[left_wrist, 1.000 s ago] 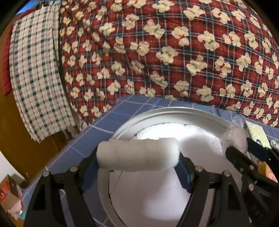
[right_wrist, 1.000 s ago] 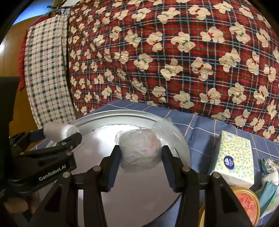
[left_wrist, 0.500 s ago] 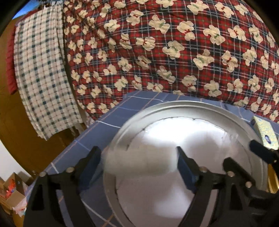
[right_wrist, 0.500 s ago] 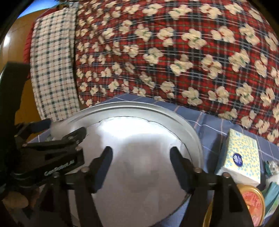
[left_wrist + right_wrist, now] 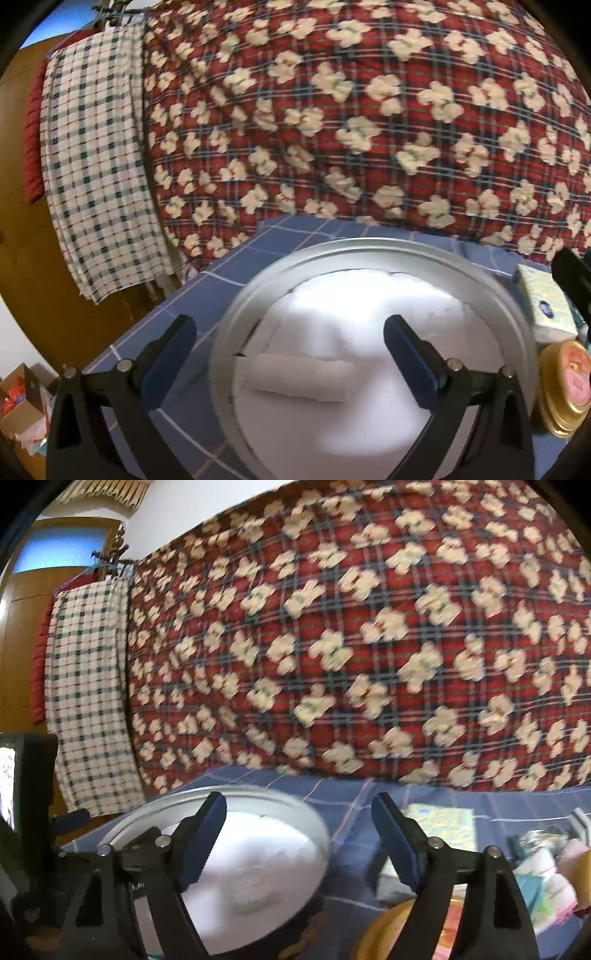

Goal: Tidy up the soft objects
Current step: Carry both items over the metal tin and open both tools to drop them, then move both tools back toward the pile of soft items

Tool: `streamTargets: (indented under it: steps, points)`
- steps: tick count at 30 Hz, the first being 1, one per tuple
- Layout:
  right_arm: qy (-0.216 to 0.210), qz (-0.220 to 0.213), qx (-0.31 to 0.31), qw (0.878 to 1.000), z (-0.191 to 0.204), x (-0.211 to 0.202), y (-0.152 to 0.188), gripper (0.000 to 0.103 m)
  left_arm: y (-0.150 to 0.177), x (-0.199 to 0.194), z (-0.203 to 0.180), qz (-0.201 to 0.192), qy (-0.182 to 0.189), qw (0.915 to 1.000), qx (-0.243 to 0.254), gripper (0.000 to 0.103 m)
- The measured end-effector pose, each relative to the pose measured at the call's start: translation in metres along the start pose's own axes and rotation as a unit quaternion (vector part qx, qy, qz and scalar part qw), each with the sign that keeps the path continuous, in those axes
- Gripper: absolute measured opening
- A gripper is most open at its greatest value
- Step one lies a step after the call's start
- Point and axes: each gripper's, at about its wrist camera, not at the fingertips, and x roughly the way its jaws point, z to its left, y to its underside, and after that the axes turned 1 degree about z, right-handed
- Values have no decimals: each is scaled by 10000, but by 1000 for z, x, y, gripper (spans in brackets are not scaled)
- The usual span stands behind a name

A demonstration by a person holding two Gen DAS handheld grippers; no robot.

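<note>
A white cloth roll [image 5: 295,376] shows blurred inside the round metal basin [image 5: 369,247], below my left gripper [image 5: 290,350]. That gripper's jaws are opening wide and neither pad touches the roll. In the right wrist view a pale plastic-wrapped bundle [image 5: 255,890] lies blurred on the white floor of the basin [image 5: 258,794]. My right gripper [image 5: 301,834] hangs over the basin's right rim. Its jaws are opening with nothing between them.
The basin stands on a blue checked cloth [image 5: 207,295]. To its right are a yellow tissue pack [image 5: 543,306], a gold tin [image 5: 565,384] and soft items [image 5: 543,867]. A red patterned quilt [image 5: 369,110] and a hanging checked towel [image 5: 96,166] rise behind.
Both grippers opened. The white roll left the left jaws and dropped into the basin. The wrapped bundle left the right jaws, and the right gripper rose and swung right.
</note>
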Motion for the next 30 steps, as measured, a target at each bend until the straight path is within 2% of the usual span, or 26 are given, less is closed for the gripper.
streamTargets:
  steps: [6,10,19,25,30]
  points:
    - [186,111,-40,9998,-10,-7,-2,83,3,-15,-28,-217,321,9991,168,103]
    - [359,42,-74,9993,-24,-18,-2,83,6,-23,-47,-326,383,9980,393,103]
    - [755,-12,-361,9965,-56,-43,8,83,17,-33,-80,-306,751,9955,498,103]
    - [808,17,-249,9964,-76,-51,11,83,24,-44,-106,-375,979,9921,685,103]
    - [1030,26,-244,9944,-91,-58,15,83,31,-50,-126,-415,1169,9890,810,103]
